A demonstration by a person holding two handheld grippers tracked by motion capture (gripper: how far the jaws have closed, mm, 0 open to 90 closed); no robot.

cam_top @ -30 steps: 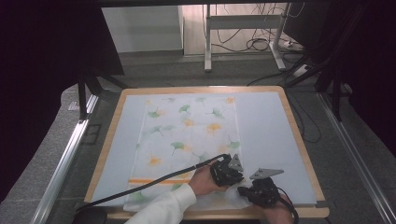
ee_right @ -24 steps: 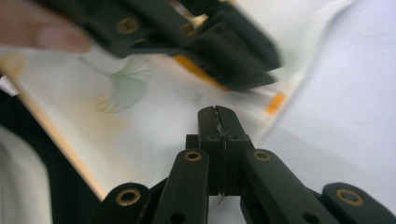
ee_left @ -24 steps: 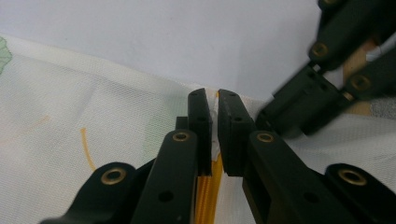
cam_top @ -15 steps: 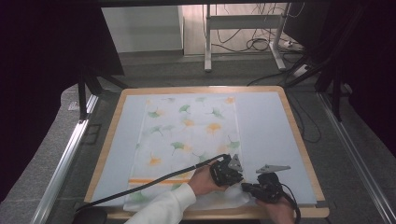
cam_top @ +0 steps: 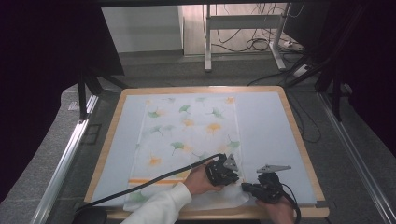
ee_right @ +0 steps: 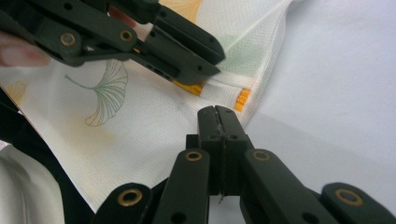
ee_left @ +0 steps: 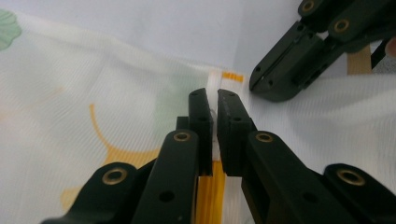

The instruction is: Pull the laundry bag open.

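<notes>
We see a thin, finely ribbed white cloth (cam_top: 187, 135) printed with green and orange ginkgo leaves lying flat on the pale blue mat of the wood-rimmed desk (cam_top: 299, 140). Its near corner, edged by an orange stripe, is bunched up between our two grippers. The left gripper (ee_left: 212, 100) is clenched on a narrow fold of that cloth, the fabric pinched between its ridged black jaws. Just beside it, the right gripper (ee_right: 217, 112) has its jaws pressed together at the cloth's hem; whether fabric sits inside we cannot tell.
</notes>
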